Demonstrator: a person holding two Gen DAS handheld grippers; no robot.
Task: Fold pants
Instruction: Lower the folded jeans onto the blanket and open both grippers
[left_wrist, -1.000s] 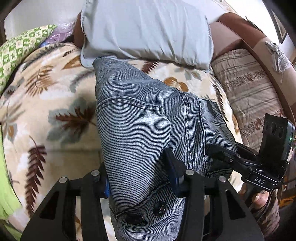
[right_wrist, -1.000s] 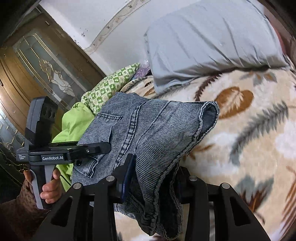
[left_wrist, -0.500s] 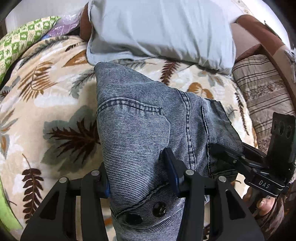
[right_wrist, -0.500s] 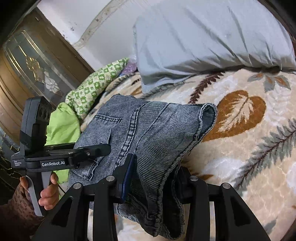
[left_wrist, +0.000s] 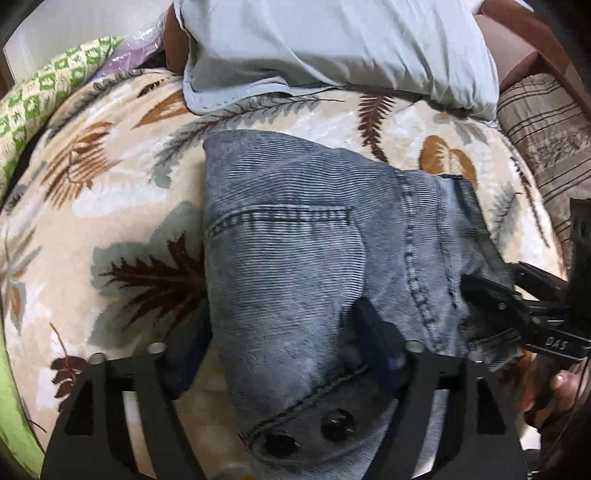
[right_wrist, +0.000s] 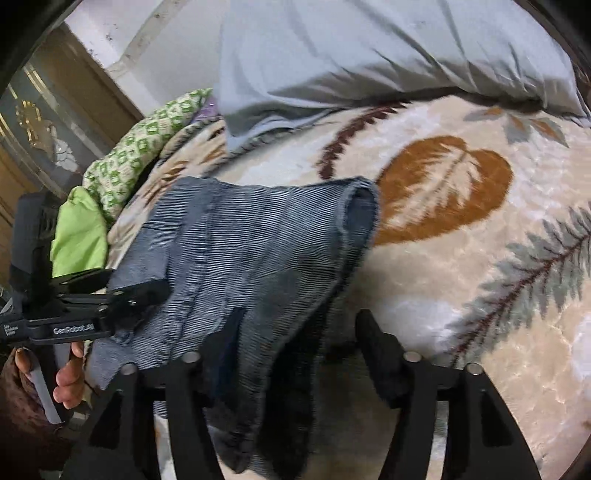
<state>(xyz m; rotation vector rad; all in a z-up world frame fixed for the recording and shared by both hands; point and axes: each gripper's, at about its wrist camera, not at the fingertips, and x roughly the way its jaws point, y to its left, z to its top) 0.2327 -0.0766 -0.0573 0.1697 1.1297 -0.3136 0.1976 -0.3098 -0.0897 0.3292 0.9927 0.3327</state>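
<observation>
The grey-blue denim pants (left_wrist: 295, 236) lie folded over on the leaf-print blanket (left_wrist: 110, 206), waistband with two dark buttons toward me. My left gripper (left_wrist: 280, 343) has its fingers spread wide around the waistband end, the denim bunched between them. My right gripper (right_wrist: 299, 336) also stands wide, with a fold of the pants (right_wrist: 258, 236) draped over its left finger (right_wrist: 229, 332); its right finger (right_wrist: 373, 339) is bare. The right gripper shows in the left wrist view (left_wrist: 491, 295) at the pants' right edge, the left gripper in the right wrist view (right_wrist: 140, 291).
A pale grey pillow (left_wrist: 332, 48) lies at the bed's head. A green checked cloth (left_wrist: 44, 96) and a lime cloth (right_wrist: 77, 236) lie at the left. A striped brown cushion (left_wrist: 546, 125) is at the right. A wooden glazed door (right_wrist: 40, 122) stands beyond.
Both grippers have moved forward and down toward the blanket with the pants, and their fingers now stand wider apart. The pants sit lower on the bed.
</observation>
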